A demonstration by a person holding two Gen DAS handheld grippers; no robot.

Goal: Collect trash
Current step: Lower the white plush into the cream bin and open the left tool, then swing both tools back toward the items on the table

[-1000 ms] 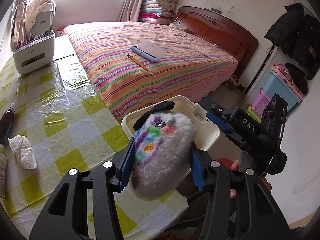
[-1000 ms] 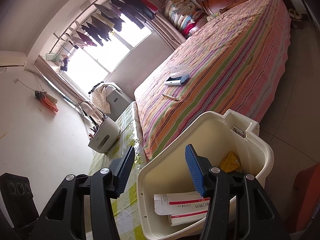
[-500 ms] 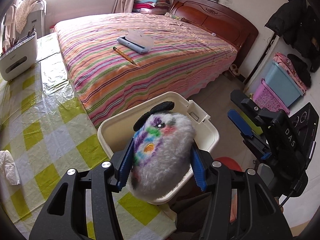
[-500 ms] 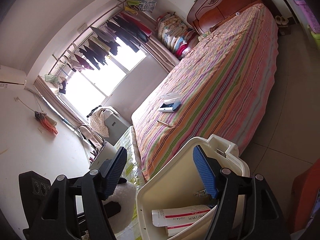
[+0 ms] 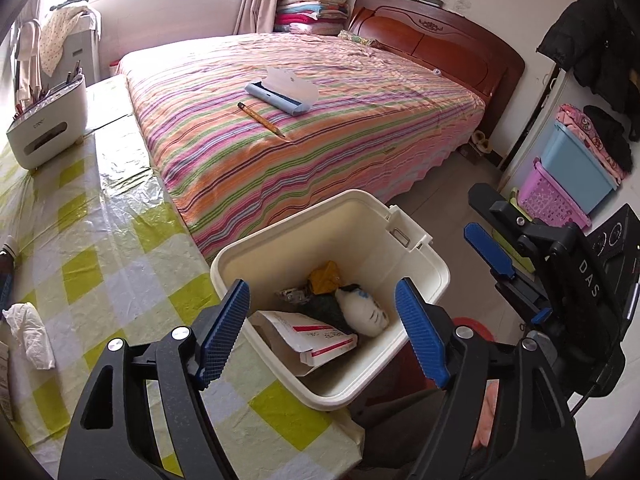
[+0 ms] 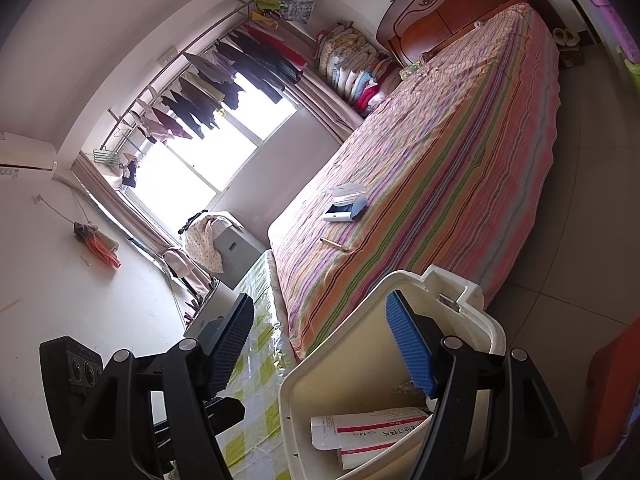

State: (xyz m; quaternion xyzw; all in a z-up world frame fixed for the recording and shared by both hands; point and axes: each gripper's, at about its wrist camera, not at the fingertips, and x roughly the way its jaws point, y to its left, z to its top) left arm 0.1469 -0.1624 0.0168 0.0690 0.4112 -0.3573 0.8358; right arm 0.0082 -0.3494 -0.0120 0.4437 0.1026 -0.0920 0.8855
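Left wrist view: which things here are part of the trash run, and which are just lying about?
Job:
- white bin
- fluffy toy and red-striped carton inside it
- crumpled tissue on the table
- left tool, open over the bin

Lying about:
- pencil on the bed
- blue device on the bed
- white organizer

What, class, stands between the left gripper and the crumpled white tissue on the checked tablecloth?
Nothing visible: the left gripper, open over the cream plastic bin, has only bare tablecloth between it and the crumpled white tissue.
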